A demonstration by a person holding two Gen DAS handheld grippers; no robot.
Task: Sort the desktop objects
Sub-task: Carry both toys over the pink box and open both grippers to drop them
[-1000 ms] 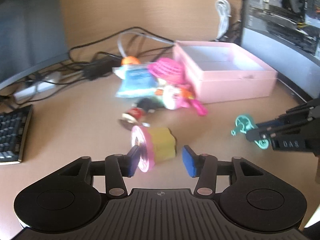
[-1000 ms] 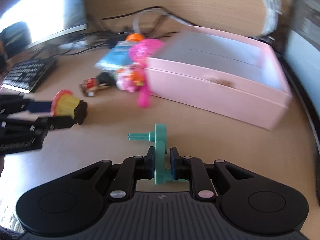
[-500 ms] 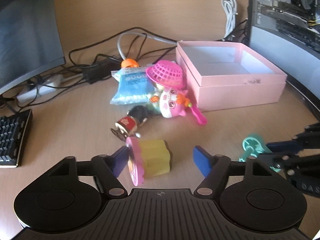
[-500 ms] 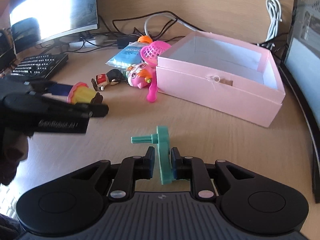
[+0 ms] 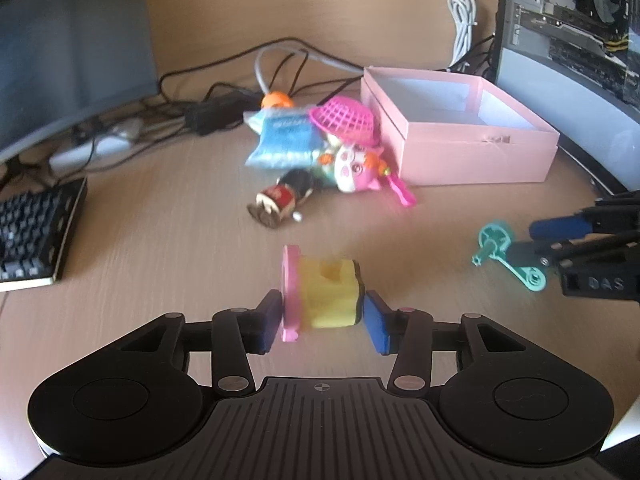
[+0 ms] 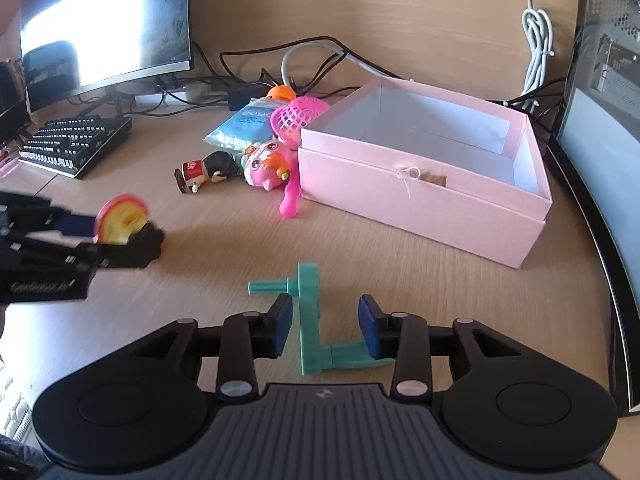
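The left hand-held gripper (image 5: pixel 323 317), just closing, clamps a yellow-and-pink toy (image 5: pixel 320 292); the right hand-held gripper (image 6: pixel 325 326), just opening, stands apart around a teal crank (image 6: pixel 310 320), both near the pink box (image 6: pixel 420 192).

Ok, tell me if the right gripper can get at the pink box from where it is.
Probably yes. The right gripper stands open around the teal crank, and bare desk lies between it and the pink box.

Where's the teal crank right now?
On the desk between the right tongs' open pads, the teal crank sits in front of the pink box.
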